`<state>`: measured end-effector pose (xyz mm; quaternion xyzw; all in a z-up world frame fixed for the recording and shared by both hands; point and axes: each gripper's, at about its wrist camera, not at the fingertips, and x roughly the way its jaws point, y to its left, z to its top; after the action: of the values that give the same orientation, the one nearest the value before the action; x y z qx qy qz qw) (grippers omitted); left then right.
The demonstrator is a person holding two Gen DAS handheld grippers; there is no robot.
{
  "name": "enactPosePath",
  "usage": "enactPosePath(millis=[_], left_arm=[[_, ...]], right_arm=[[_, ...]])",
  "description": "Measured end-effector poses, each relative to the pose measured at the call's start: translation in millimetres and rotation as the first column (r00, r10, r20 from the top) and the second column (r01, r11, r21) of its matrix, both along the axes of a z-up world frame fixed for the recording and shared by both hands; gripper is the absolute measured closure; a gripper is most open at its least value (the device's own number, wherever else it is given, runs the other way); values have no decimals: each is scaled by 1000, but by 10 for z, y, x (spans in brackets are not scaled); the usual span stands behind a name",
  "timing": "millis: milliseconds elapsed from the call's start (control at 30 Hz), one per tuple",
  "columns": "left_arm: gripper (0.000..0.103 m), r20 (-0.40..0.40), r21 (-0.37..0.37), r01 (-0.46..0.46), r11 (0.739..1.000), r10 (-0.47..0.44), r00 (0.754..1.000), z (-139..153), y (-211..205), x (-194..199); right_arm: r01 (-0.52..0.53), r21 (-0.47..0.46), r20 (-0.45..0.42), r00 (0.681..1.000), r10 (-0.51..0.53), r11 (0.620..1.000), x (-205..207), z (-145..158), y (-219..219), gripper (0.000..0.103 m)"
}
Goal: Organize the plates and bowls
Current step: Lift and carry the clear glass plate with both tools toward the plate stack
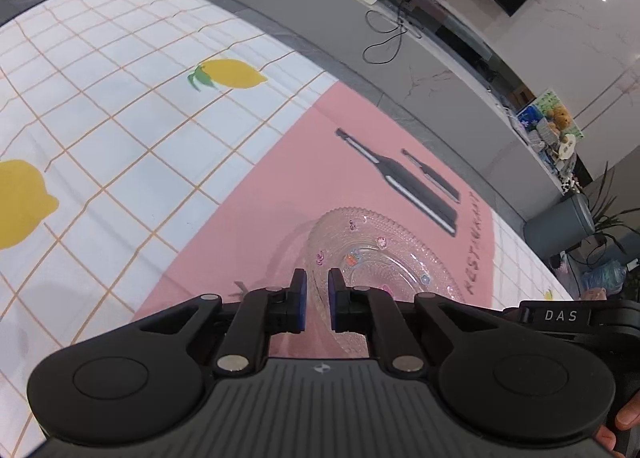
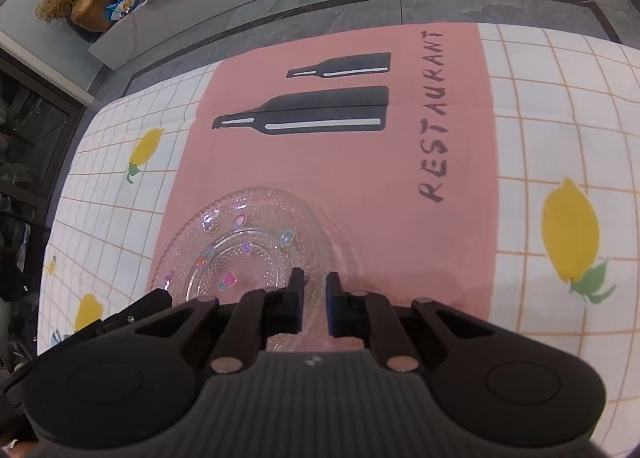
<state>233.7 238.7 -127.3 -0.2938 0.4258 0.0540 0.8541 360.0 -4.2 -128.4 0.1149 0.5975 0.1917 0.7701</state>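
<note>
Close up, the left gripper [image 1: 317,300] has its jaws almost closed with a thin gap, right at the near rim of a clear glass plate [image 1: 376,258], but I cannot tell if they pinch the rim. The right gripper [image 2: 315,300] also has its jaws nearly closed by the plate's [image 2: 240,250] other edge, and again I cannot tell if they hold it. The plate lies on a pink mat [image 2: 360,178] with black bottles [image 2: 304,112] painted farther back, on a bench with a lemon cloth [image 2: 572,234].
</note>
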Motion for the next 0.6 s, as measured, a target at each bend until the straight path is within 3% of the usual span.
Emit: enactPosePath(millis=[200,600], left_arm=[[92,10,-7,-2,1000,2,1000,122,-149,-90],[92,74,32,28,999,-30,997,656,-624,-334]], right_arm=[[17,11,21,1000,-17,1000,-164,180,-181,95],[82,80,54,995,-87,993,-587,652,-761,95]])
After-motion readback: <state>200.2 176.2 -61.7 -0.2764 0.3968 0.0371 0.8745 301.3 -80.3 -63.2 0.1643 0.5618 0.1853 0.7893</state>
